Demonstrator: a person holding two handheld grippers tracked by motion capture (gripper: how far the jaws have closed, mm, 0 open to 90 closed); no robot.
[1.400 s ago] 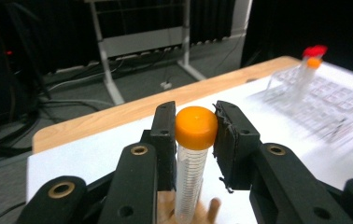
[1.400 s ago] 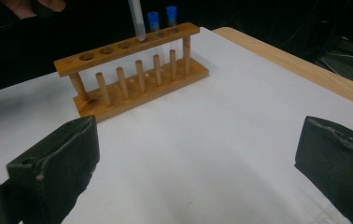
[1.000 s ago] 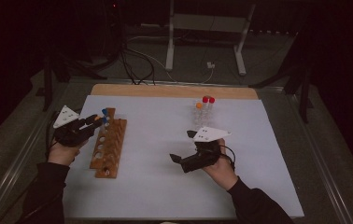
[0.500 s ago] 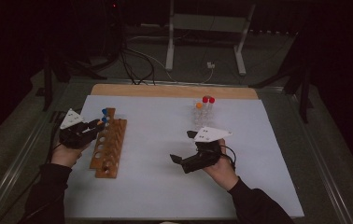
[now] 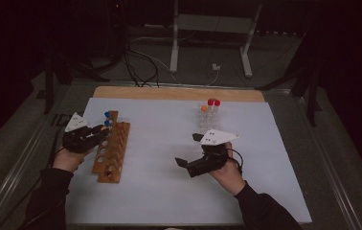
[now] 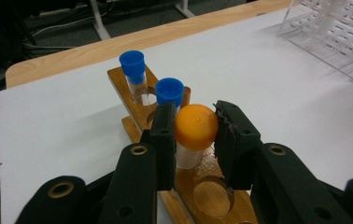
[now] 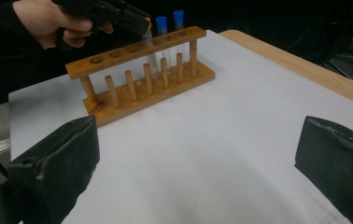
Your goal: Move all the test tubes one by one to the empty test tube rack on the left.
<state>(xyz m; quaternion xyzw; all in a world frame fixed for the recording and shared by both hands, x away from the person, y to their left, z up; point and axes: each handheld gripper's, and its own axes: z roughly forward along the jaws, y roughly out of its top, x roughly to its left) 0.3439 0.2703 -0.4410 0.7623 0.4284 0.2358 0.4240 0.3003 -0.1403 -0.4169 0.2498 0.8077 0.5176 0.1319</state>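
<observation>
Clamping orange-capped tube [image 6: 194, 133] by cap with left gripper [image 6: 195, 140] over wooden rack [image 5: 112, 149]; looking light, slick, fragile. Resting right gripper [image 5: 188, 150] wide, holding nothing.

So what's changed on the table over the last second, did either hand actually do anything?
The left gripper, shut on the orange-capped tube, slid a little nearer along the wooden rack and now holds the tube over the third hole, next to the two blue-capped tubes. The right gripper stayed open and idle on the white sheet, and the clear rack with red and orange caps did not move.
</observation>
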